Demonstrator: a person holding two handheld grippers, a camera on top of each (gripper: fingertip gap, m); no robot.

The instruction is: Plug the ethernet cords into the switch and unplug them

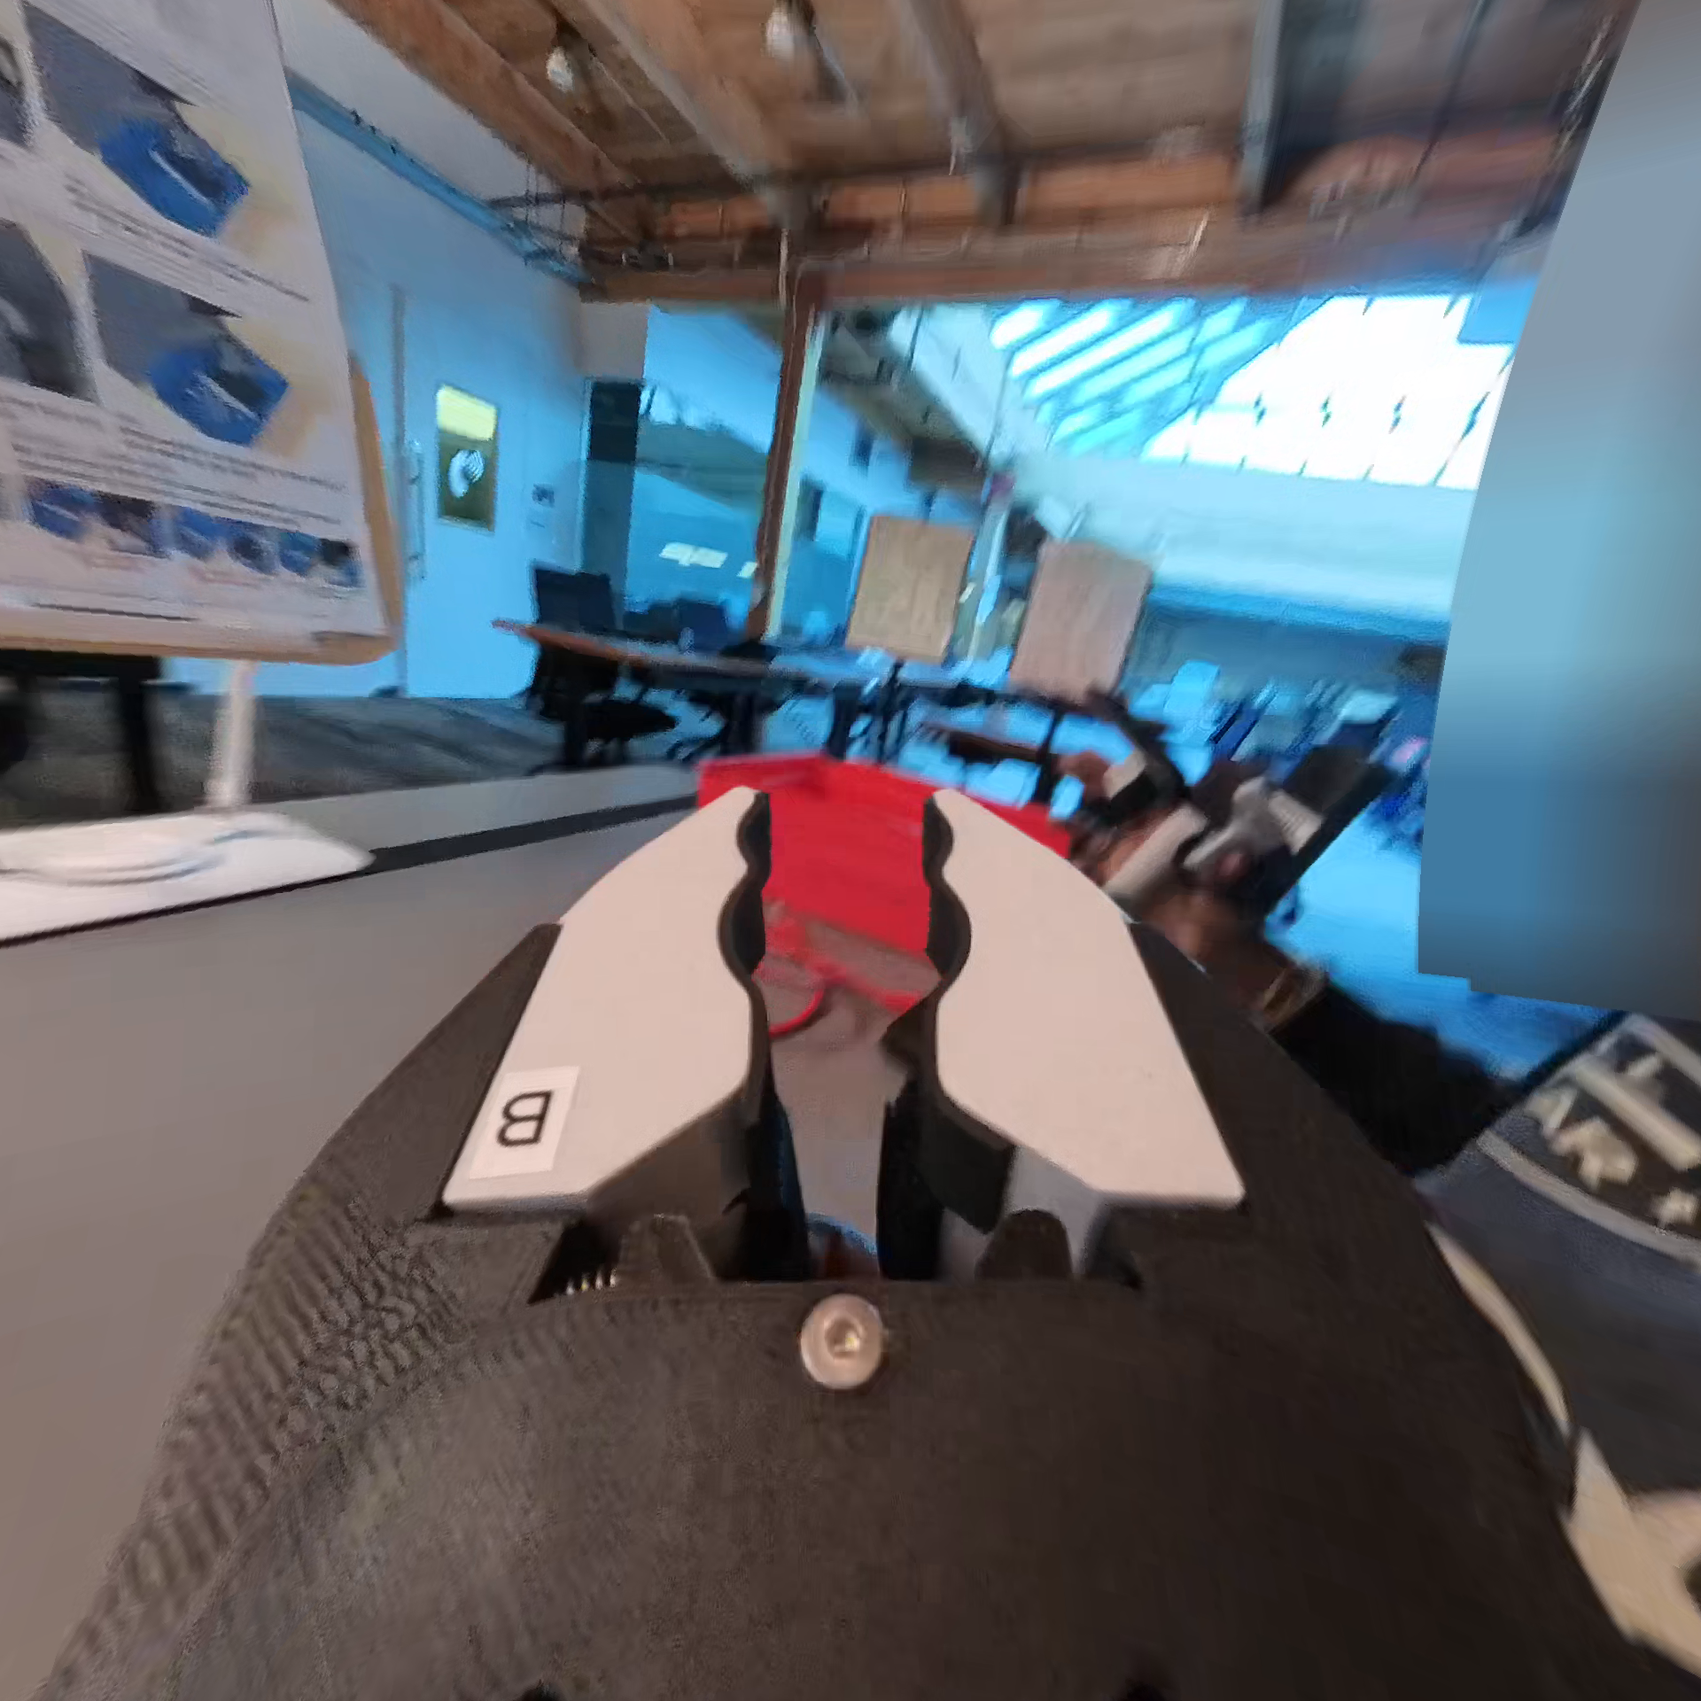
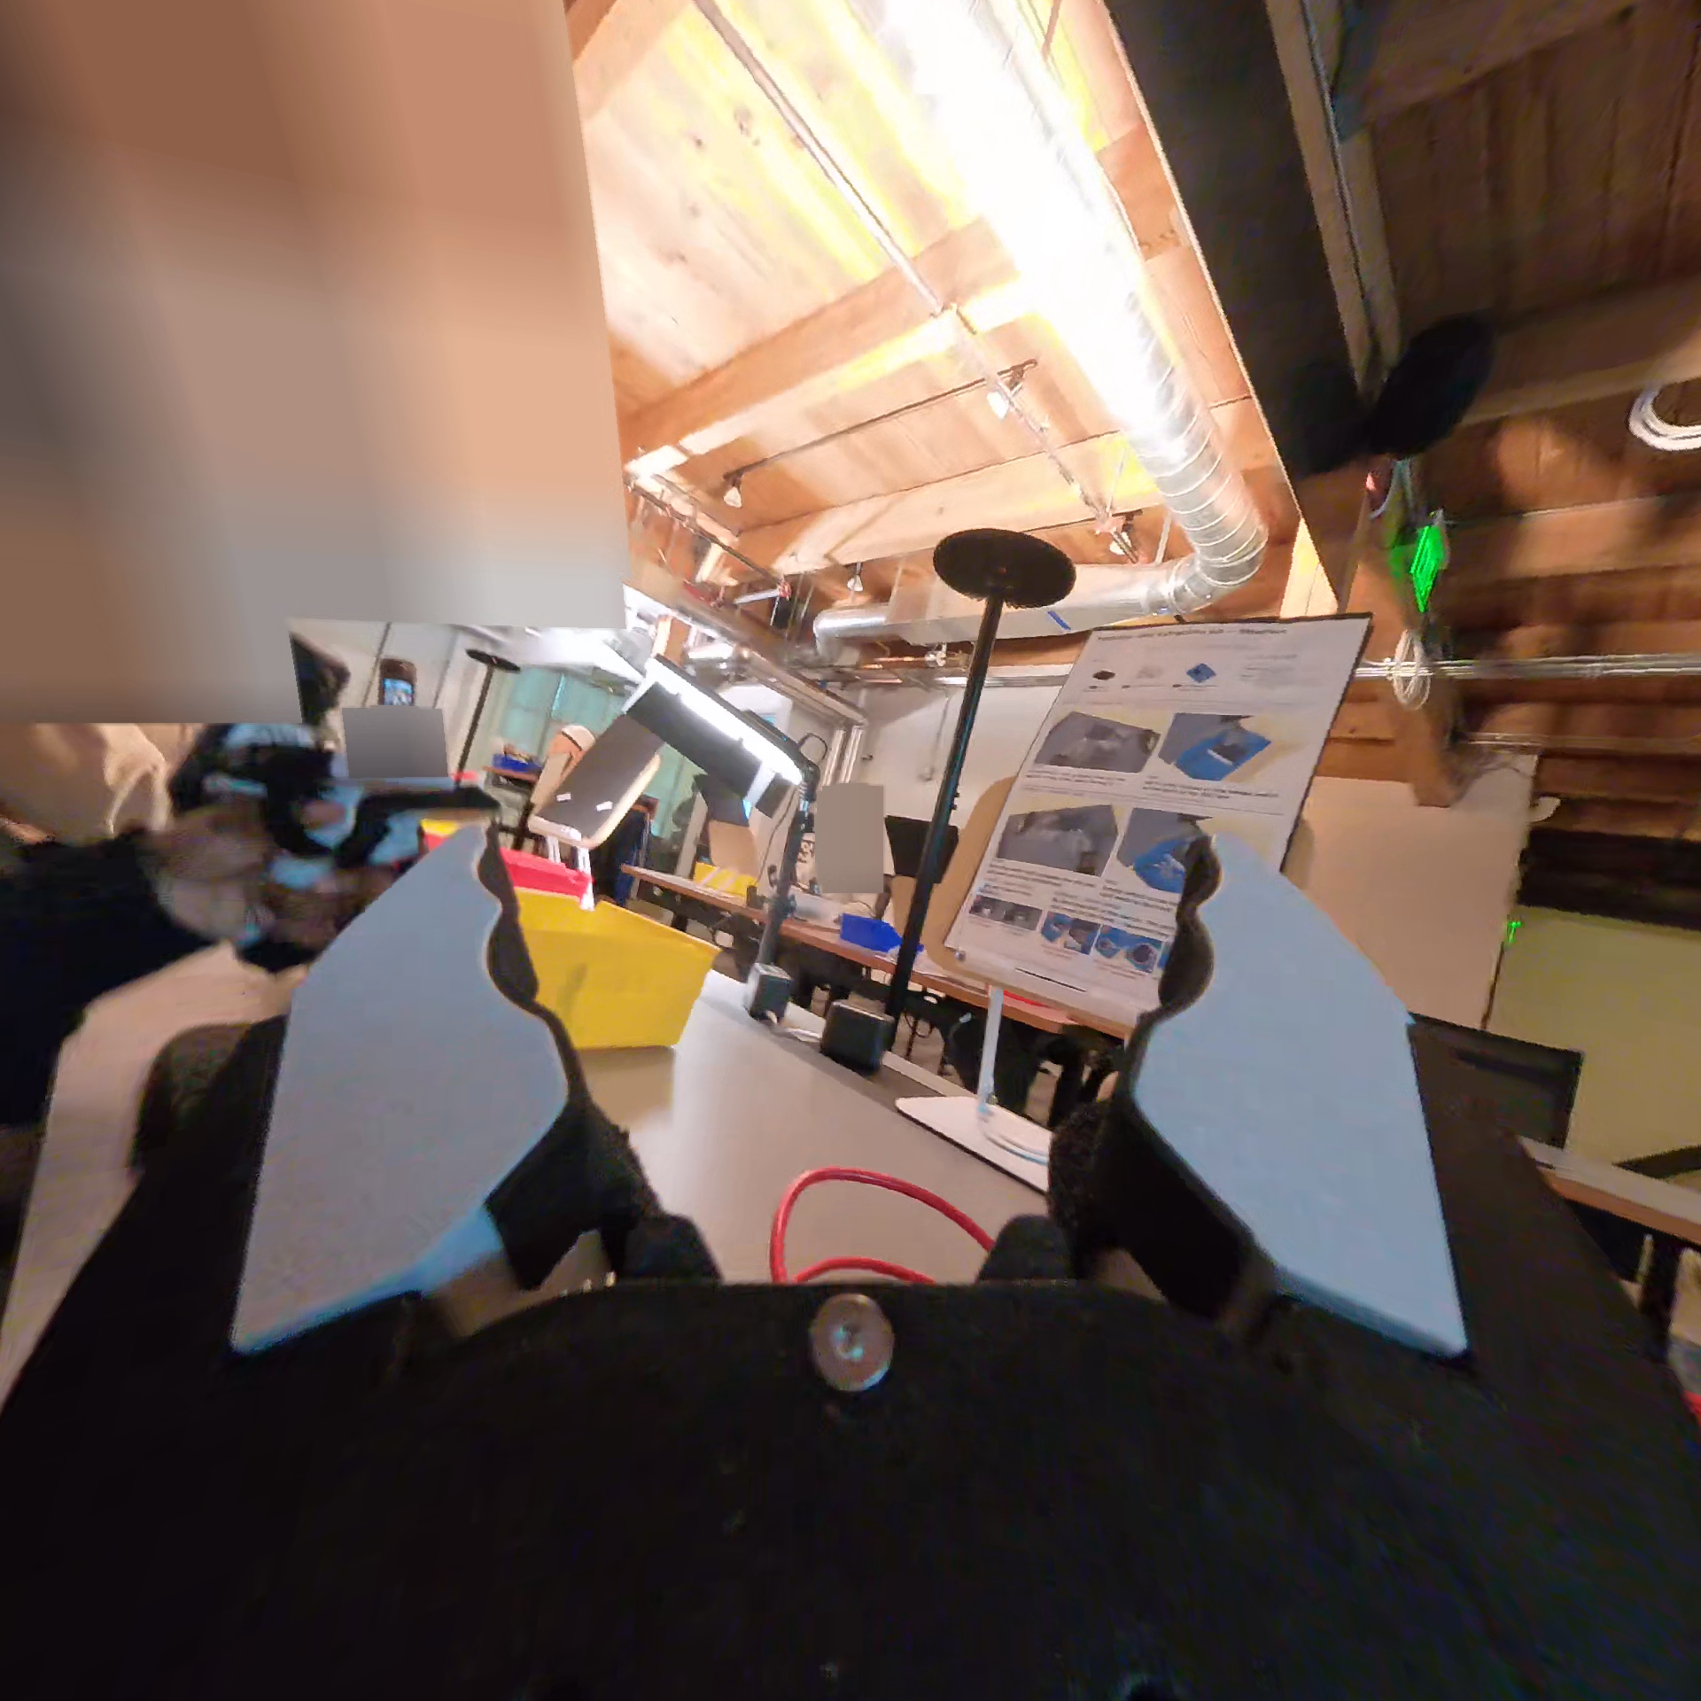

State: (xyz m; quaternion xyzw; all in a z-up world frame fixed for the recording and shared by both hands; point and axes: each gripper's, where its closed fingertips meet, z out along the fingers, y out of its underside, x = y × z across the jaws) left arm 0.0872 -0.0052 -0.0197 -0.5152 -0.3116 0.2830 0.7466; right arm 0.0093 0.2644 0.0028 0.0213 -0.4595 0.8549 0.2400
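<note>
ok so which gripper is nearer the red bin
Left. The left gripper points at the red bin, just beyond its fingertips. The right gripper is farther back, behind the yellow bin.

The right gripper (image 2: 842, 884), with grey plates on black fingers, hangs with its jaws spread wide and empty over a grey table (image 2: 736, 1132). A thin red cable loop (image 2: 865, 1197) lies between them. Beyond stand a yellow plastic bin (image 2: 612, 976) and a printed sheet on a stand (image 2: 1187, 792).
</note>
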